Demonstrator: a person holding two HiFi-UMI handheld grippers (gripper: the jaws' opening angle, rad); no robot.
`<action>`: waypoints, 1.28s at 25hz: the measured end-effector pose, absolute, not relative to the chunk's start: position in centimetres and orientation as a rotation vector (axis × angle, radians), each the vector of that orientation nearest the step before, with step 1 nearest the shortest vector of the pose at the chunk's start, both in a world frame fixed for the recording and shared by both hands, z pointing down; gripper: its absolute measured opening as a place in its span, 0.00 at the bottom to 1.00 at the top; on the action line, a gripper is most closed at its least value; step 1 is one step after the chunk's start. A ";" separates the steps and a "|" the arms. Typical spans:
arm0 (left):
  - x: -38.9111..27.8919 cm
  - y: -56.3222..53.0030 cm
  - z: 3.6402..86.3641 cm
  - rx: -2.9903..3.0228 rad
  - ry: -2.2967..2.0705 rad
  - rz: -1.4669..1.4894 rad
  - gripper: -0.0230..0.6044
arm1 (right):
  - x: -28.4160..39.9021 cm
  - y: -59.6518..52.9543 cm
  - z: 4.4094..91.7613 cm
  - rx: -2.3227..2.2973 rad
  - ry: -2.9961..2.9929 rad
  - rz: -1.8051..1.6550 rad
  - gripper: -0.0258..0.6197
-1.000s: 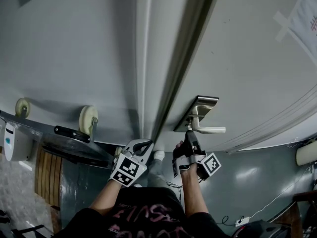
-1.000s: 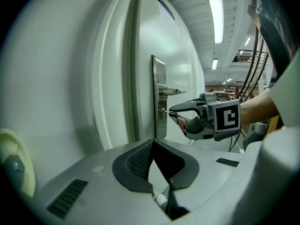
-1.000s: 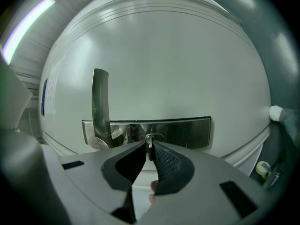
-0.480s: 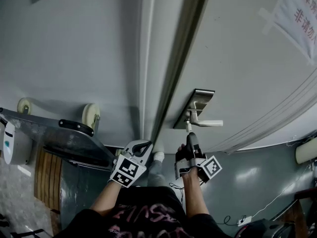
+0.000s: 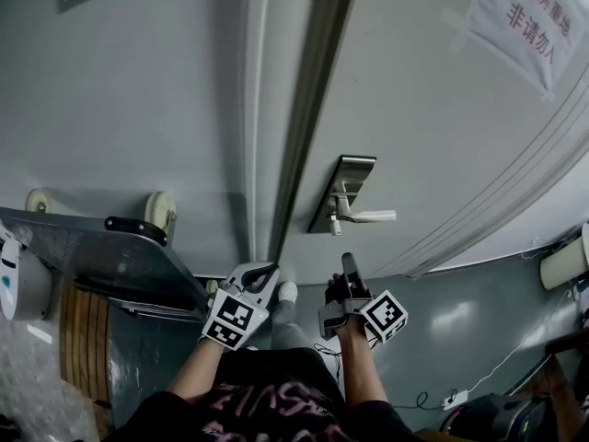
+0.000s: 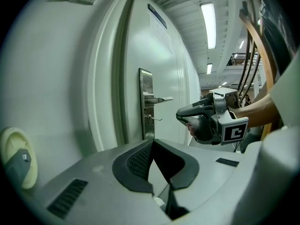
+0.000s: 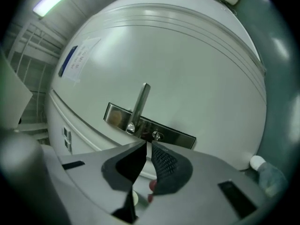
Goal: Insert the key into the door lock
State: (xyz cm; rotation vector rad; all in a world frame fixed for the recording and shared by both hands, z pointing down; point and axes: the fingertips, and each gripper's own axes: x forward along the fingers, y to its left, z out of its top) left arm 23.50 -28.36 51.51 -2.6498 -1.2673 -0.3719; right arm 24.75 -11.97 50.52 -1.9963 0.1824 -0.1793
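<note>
A small key point(image 5: 333, 229) sticks out of the lock under the lever handle point(image 5: 366, 216) on the steel lock plate point(image 5: 345, 184) of the grey door. The left gripper view shows the key point(image 6: 153, 119) from the side, and the right gripper view shows it point(image 7: 156, 136) head-on in the keyhole. My right gripper point(image 5: 347, 261) hangs a short way back from the key and points at it. Its jaws point(image 7: 146, 144) are closing, nearly together, with nothing between them. My left gripper point(image 5: 263, 270) is shut and empty, held near the door frame.
A metal cart point(image 5: 101, 247) with pale wheels point(image 5: 158, 208) stands against the wall at the left. A paper notice point(image 5: 520, 17) is taped high on the door. A cable point(image 5: 479, 376) lies on the floor at the right. The person's shoe point(image 5: 287, 291) is by the door's foot.
My right gripper has let go of the key, drawn back from the lock and rolled. The key stays in the keyhole. The left gripper has drifted slightly.
</note>
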 end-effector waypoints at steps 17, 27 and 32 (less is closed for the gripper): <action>21.6 -25.5 49.8 -2.638 -1.359 -0.336 0.06 | 20.6 -10.3 48.7 -2.380 0.136 -0.223 0.14; 20.7 -23.3 48.6 -2.629 -1.334 -0.296 0.06 | 19.1 -8.1 47.9 -2.524 0.154 -0.218 0.14; 19.0 -22.5 47.5 -2.642 -1.296 -0.265 0.06 | 17.3 -7.3 47.4 -2.599 0.180 -0.218 0.14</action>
